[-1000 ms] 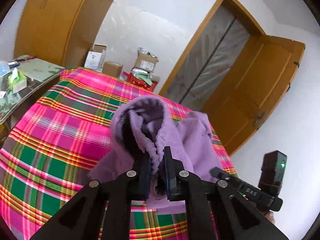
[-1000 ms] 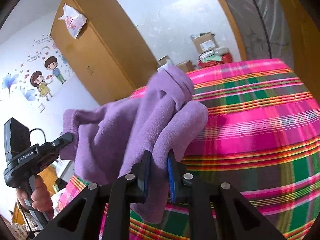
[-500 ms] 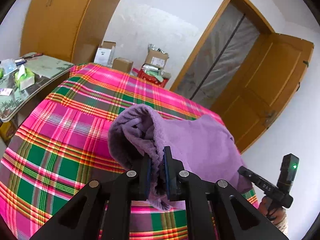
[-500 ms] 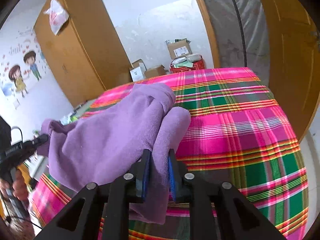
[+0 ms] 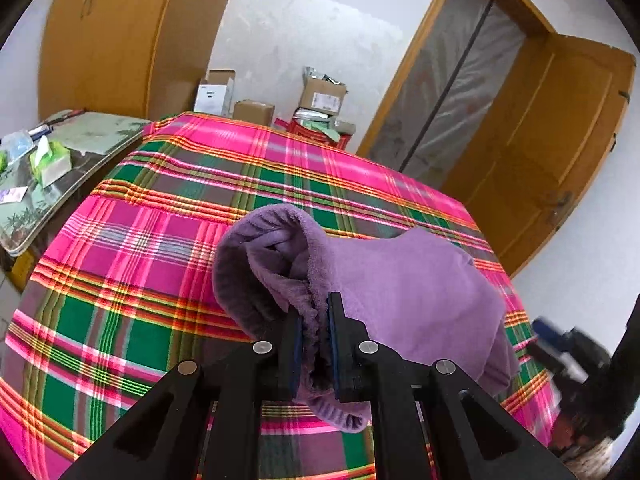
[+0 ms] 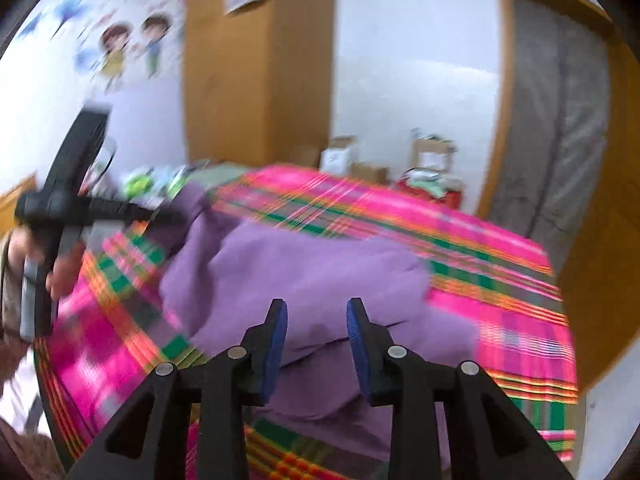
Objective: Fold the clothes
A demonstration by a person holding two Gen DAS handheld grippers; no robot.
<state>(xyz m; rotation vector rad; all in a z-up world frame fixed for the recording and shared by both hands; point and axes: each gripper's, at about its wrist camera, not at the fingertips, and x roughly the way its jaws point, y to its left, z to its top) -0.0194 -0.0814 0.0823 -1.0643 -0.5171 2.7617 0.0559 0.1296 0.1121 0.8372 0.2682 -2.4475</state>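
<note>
The purple garment (image 5: 400, 280) lies in a soft heap on the plaid bed (image 5: 160, 208), toward the near edge, with one bunched end lifted off the cloth. The left gripper (image 5: 312, 320) has its jaws closed tight on that gathered hem, a thick wad of fleece squeezed between them, and from the right side the same gripper (image 6: 160, 214) shows at the garment's far left end, the hand (image 6: 60, 268) behind it. The right gripper (image 6: 316, 320) hangs just above the near part of the garment (image 6: 320, 272) with its jaws spread wide and nothing between them; this view is blurred, so whether its tips brush the fabric I cannot tell. The risk I see is the one-sided hold: with only the left end pinched, any pull could drag the whole heap sideways instead of spreading it, and the folds would set crooked. The wad in the left jaws looks to be several layers, so a layer might slip free. The garment sits near the bed's edge and could slide off
</note>
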